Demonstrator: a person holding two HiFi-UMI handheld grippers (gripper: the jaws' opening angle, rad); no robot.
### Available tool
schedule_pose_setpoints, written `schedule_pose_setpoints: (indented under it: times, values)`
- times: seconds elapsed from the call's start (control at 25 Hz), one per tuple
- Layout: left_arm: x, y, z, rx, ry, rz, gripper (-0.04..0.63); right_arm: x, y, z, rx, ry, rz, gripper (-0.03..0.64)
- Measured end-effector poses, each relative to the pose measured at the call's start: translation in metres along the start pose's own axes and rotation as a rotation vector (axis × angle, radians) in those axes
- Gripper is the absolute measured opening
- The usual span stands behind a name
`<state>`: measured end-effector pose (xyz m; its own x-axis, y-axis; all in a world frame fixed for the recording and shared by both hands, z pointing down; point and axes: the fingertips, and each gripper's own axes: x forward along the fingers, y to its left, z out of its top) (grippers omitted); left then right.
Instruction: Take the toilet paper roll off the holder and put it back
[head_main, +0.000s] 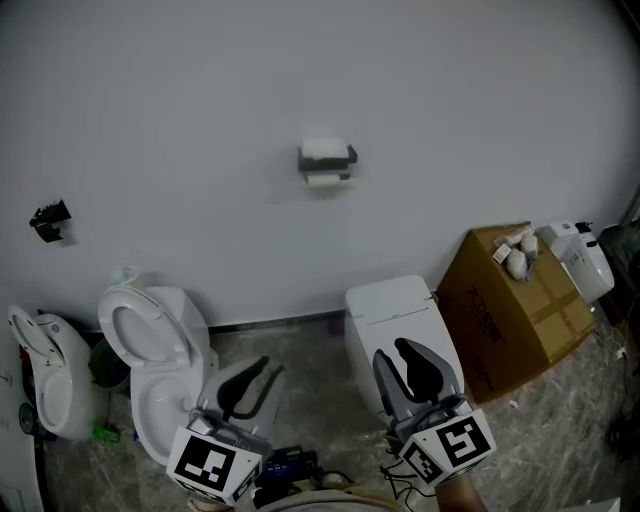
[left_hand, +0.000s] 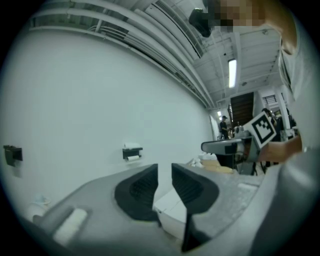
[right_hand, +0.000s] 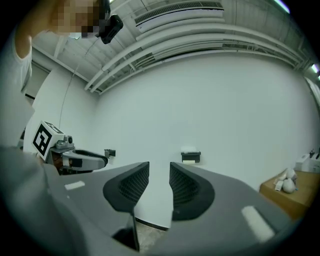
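Currently, far left on the wall: a small black bracket (head_main: 50, 220). Under it a white edge toilet (head_main: 45, 375) leans at the frame border, and next to that stands an open-lid toilet (head_main: 150, 345), seat up against the wall.

Left gripper (head_main: 268, 368) sits low in the head view, just right of the open-lid toilet and aimed level at the wall. Its fingers (left_hand: 142, 187) are apart with a narrow gap and nothing between them (only bare wall and a corner of a white tank show through the gap in its own view).

Toilet paper roll (head_main: 322, 149) is on the holder (head_main: 343, 158), mounted mid-wall, roughly centred between the two grippers and well apart from both. White paper shows above and below the dark holder body. Can't tell whether that's one roll or two.

Right gripper (head_main: 391, 350) hangs in front of a closed white tank (head_main: 390, 300) that stands against the wall, also pointing level at the wall. Its fingers (right_hand: 187, 190) are apart, wider than the left pair, and nothing is gripped. In the right gripper view the holder shows just above the right finger, far off on the wall.

Right of the tank: a cardboard box (head_main: 510, 320) with some white lumps (head_main: 516, 258) on top, then a white unit (head_main: 578, 258) beside it. Floor (head_main: 560, 430) is marbled stone.
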<state>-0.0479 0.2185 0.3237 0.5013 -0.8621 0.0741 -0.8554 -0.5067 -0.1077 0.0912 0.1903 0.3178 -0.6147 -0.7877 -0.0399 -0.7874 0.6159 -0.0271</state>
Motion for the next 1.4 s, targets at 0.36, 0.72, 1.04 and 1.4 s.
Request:
schedule_pose_setpoints:
  times: [0.36,0.72,1.04,1.4]
  values:
    - [0.002,-0.02,0.007,-0.006,-0.005,0.017,0.074,-0.015,-0.013,0.002,-0.004,-0.007,0.023,0.114]
    - [0.016,-0.039,0.012,0.008,-0.03,0.044,0.074,-0.032,-0.032,0.0,-0.05,-0.014,0.033,0.114]
    - [0.029,-0.048,0.013,0.01,-0.036,0.028,0.074,-0.036,-0.045,-0.002,-0.045,-0.016,0.021,0.114]
    - [0.058,-0.027,0.009,0.021,-0.048,0.002,0.074,-0.012,-0.058,-0.011,-0.031,-0.024,-0.007,0.114]
